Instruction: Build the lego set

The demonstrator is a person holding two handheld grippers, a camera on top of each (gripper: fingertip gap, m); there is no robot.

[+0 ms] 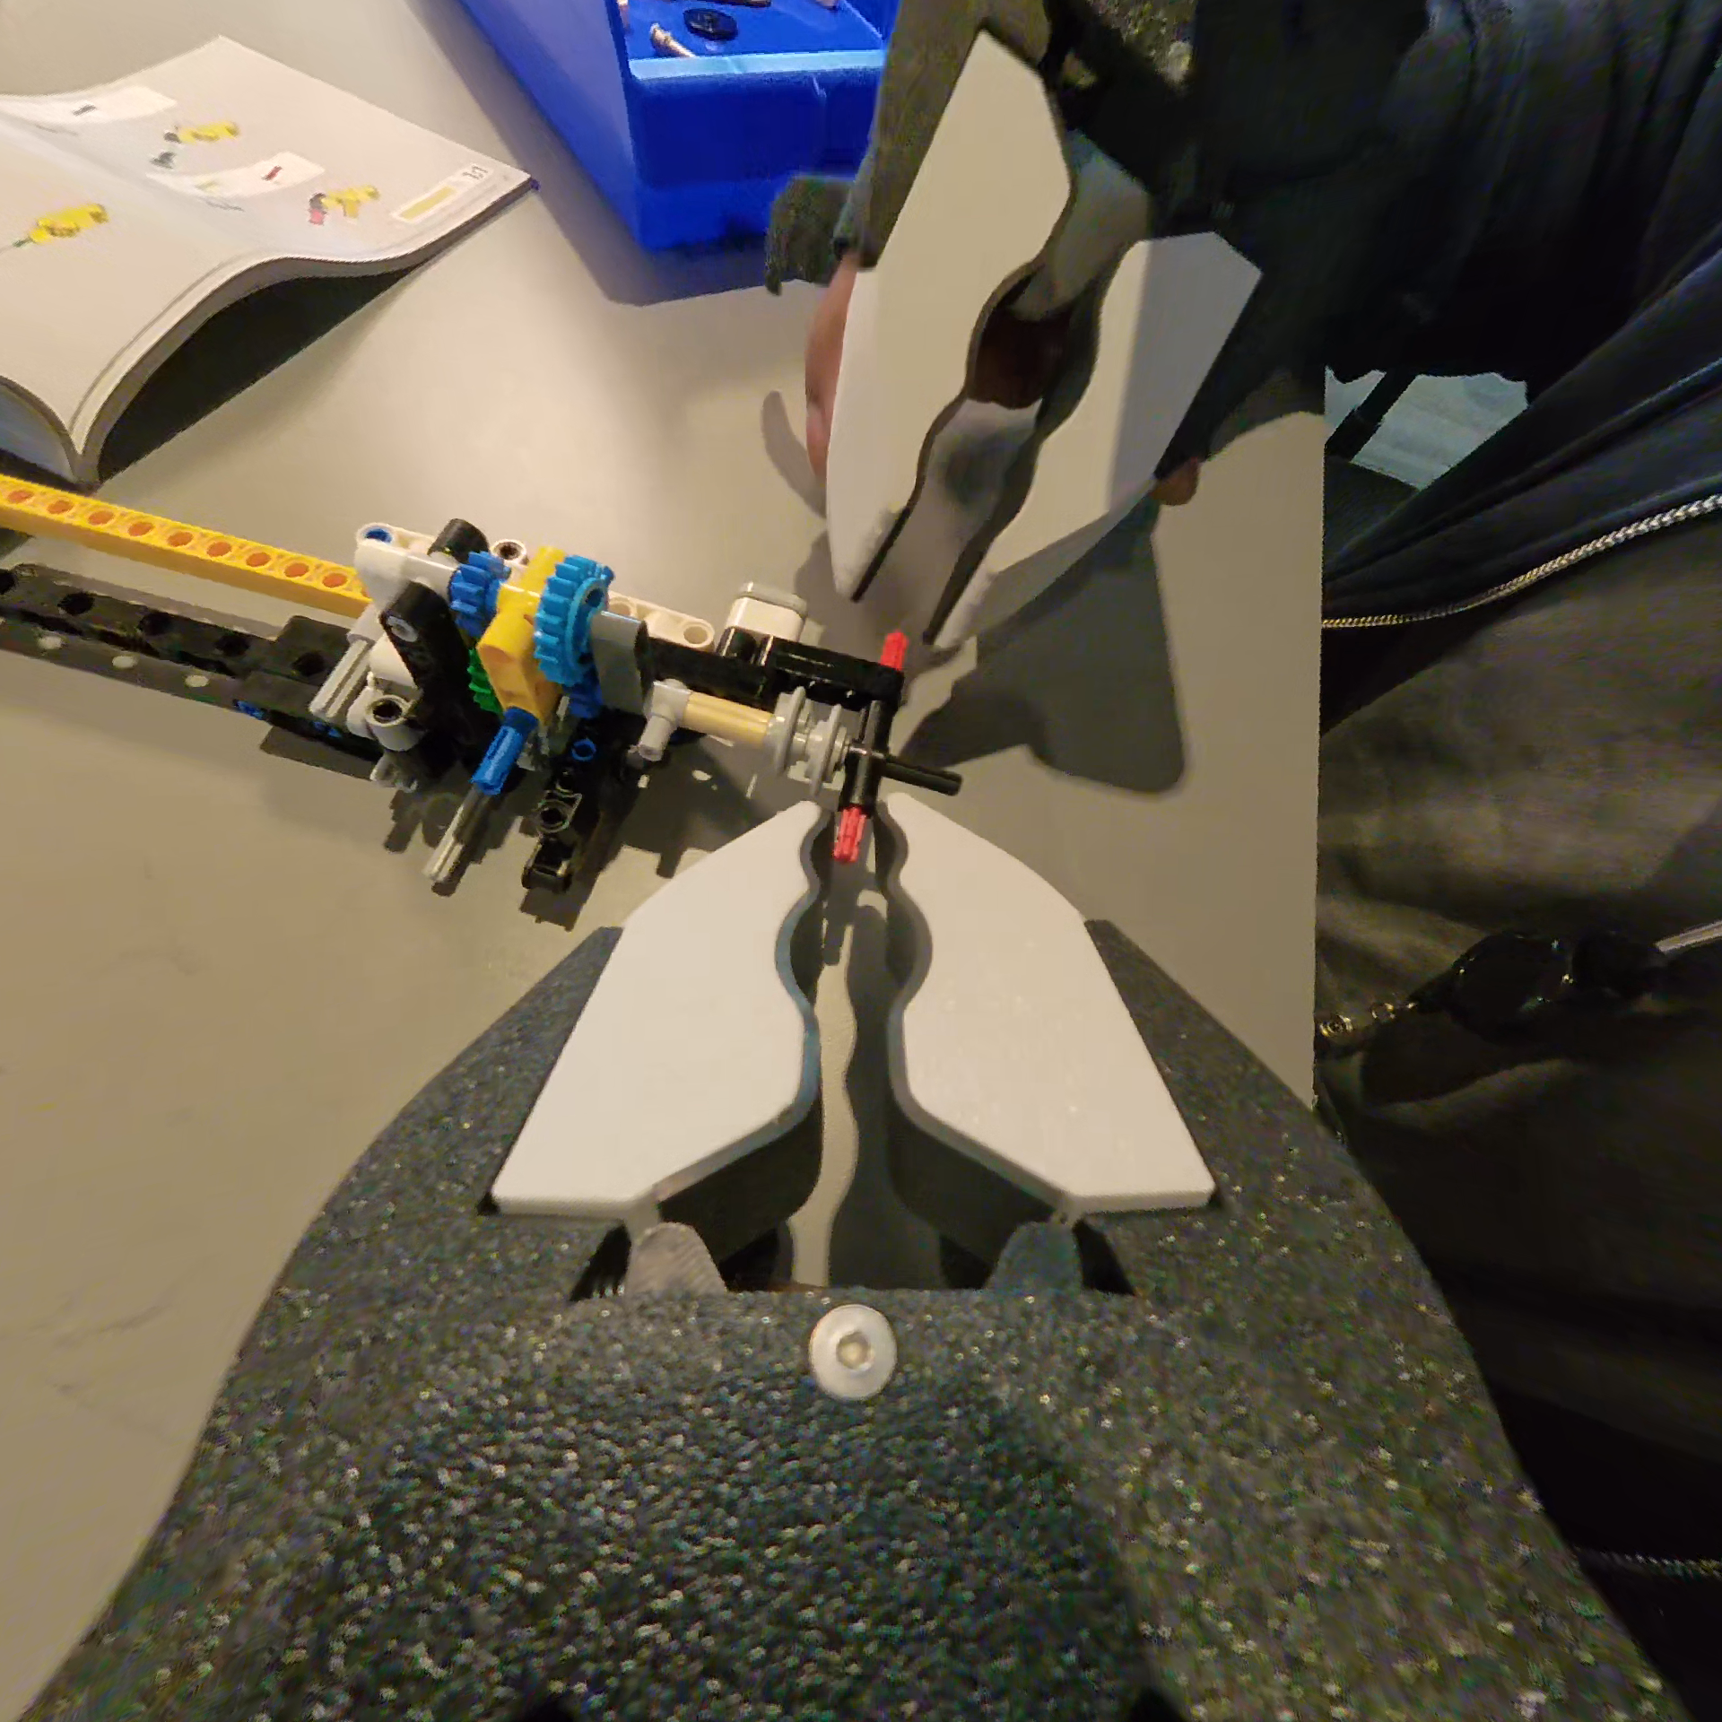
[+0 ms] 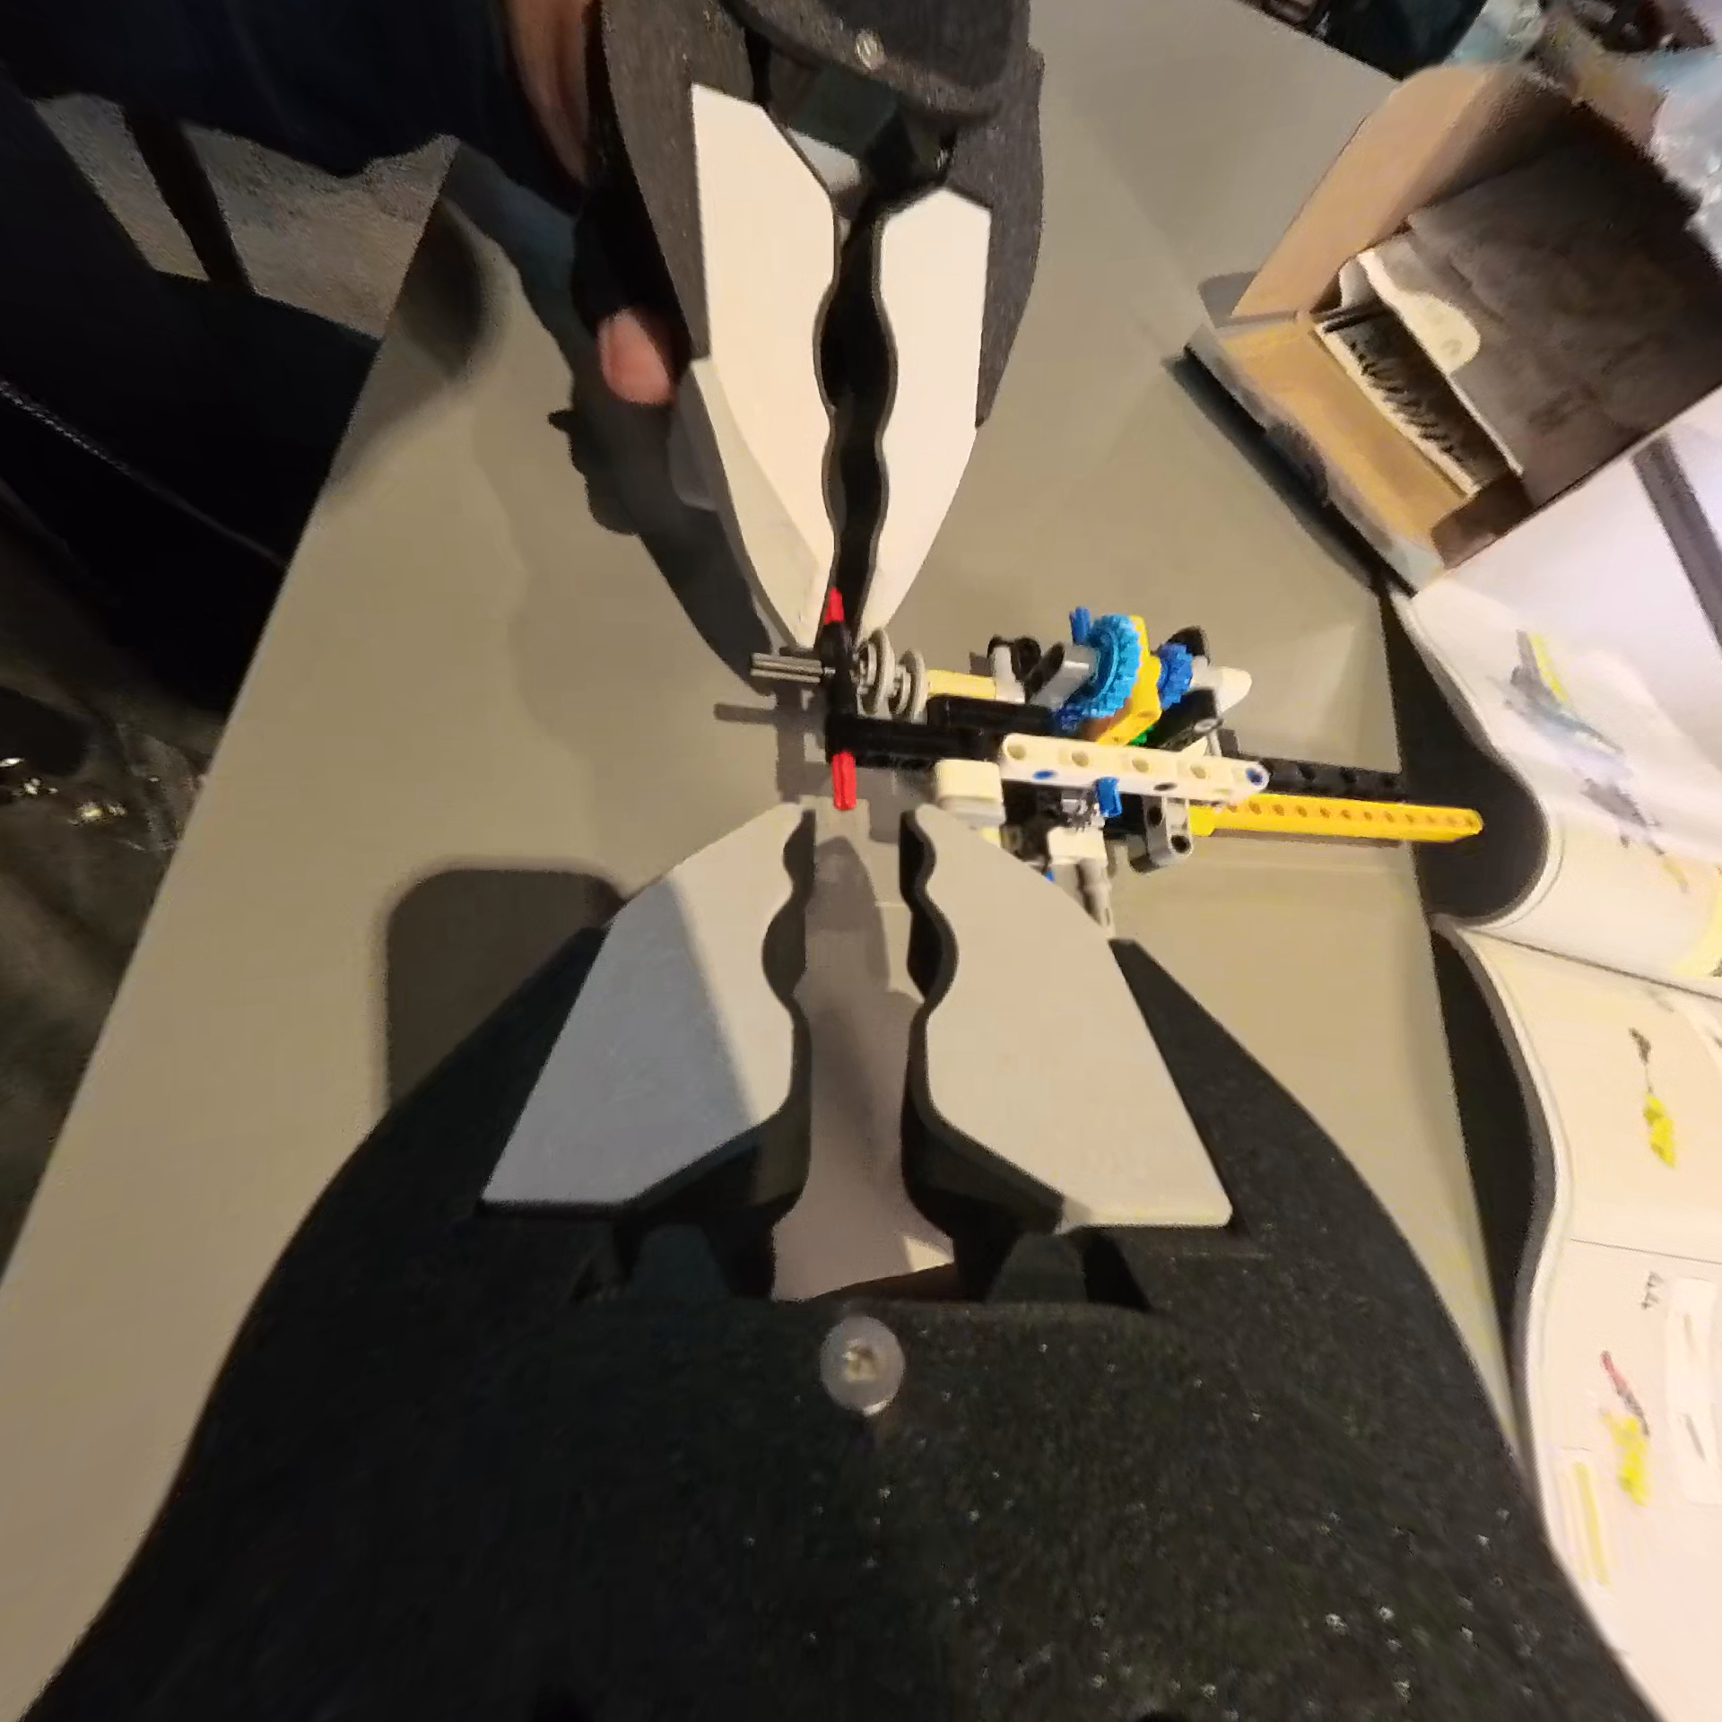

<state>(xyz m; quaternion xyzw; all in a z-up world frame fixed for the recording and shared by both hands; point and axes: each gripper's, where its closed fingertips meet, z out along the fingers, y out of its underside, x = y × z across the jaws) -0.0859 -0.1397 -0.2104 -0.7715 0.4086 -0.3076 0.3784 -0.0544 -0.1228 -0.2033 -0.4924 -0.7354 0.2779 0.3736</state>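
Observation:
The partly built lego model [image 1: 522, 652] lies on the grey table, with blue gears, a long yellow beam [image 1: 186, 545] and a black beam. At its near end a black cross connector [image 1: 871, 745] carries a red pin [image 1: 848, 834] that sticks out on both sides. My left gripper [image 1: 857, 811] is shut on one red end. The model [image 2: 1072, 736] and the left gripper [image 2: 839, 610] also show in the right wrist view. My right gripper [image 2: 859, 820] is open, just short of the other red end [image 2: 843, 781]. The right gripper also shows from the left wrist view [image 1: 895, 615].
An open instruction booklet [image 1: 186, 233] lies at the far left, and a blue parts tray [image 1: 727, 140] stands behind it. A cardboard box [image 2: 1444, 326] stands beyond the booklet [image 2: 1631, 1025]. The table edge [image 1: 1318, 652] runs close by, with a person's dark jacket beyond. One gripper's finger ends stand about 5 centimetres off the other's.

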